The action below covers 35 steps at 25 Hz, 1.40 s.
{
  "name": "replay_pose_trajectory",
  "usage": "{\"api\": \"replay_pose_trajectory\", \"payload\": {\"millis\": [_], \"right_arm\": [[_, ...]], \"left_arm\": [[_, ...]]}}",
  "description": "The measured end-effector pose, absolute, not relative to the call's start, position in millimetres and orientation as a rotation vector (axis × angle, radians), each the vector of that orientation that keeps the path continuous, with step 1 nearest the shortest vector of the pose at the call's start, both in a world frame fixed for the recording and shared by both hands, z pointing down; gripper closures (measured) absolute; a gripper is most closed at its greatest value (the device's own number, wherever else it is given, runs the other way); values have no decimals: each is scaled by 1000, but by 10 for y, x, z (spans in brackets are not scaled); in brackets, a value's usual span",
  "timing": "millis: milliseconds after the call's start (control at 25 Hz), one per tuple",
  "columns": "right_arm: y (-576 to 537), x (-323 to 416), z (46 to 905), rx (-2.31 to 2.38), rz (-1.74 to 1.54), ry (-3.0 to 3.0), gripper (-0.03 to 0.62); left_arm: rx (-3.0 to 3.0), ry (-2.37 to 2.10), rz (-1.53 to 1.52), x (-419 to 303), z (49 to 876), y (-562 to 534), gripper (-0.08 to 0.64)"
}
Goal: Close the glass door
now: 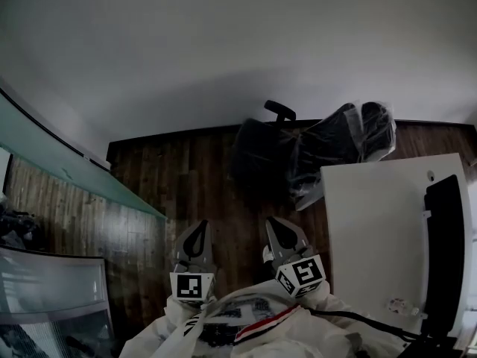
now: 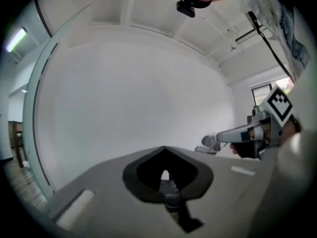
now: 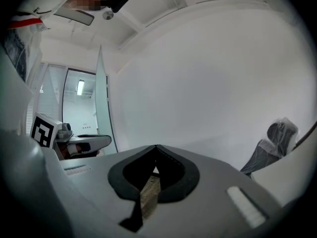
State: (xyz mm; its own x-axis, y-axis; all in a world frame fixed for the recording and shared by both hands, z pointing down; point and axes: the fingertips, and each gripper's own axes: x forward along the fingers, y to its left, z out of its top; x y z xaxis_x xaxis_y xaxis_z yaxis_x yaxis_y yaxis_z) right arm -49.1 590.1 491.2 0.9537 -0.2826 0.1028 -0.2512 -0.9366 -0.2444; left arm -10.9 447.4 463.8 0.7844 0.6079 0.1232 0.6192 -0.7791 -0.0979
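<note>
The glass door (image 1: 71,166) is a greenish pane that runs slantwise across the left of the head view, over the wooden floor. Its upright edge (image 3: 103,108) also shows in the right gripper view, left of the white wall. My left gripper (image 1: 200,228) and right gripper (image 1: 276,224) are side by side low in the middle, both pointing at the wall and apart from the door. The left gripper (image 2: 164,148) has its jaws met at the tips with nothing between them. So has the right gripper (image 3: 156,147).
Office chairs wrapped in plastic (image 1: 320,151) stand against the wall ahead on the right. A white table (image 1: 373,222) with a black object (image 1: 445,237) along its right side fills the right. Another glass panel (image 1: 52,289) is at the lower left.
</note>
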Motion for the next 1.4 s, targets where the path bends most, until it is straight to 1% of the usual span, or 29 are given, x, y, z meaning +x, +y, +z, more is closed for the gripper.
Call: {"api": "replay_pose_trajectory", "payload": {"millis": [320, 440, 600, 840, 1000, 1280, 1400], "right_arm": [[6615, -23, 4846, -2884, -175, 377, 588], [6829, 95, 4861, -2870, -179, 387, 588], [6825, 277, 4898, -2846, -184, 468, 588], [6485, 587, 4953, -2811, -208, 659, 588], [6223, 825, 5073, -2793, -258, 769, 588], [5508, 1413, 5004, -2801, -304, 1002, 588], [5163, 1742, 4984, -2791, -328, 1081, 588]], "left_arm": [[-2840, -990, -124, 412, 4628, 5122, 558], [-2851, -970, -95, 514, 4552, 5346, 558], [-2853, -910, -103, 540, 4545, 5378, 558], [-2897, -718, -178, 673, 4668, 5005, 558], [-2939, -602, -162, 804, 4764, 4702, 558], [-3047, -355, -230, 1203, 4868, 3923, 558], [-3050, -285, -183, 1481, 4816, 3612, 558]]}}
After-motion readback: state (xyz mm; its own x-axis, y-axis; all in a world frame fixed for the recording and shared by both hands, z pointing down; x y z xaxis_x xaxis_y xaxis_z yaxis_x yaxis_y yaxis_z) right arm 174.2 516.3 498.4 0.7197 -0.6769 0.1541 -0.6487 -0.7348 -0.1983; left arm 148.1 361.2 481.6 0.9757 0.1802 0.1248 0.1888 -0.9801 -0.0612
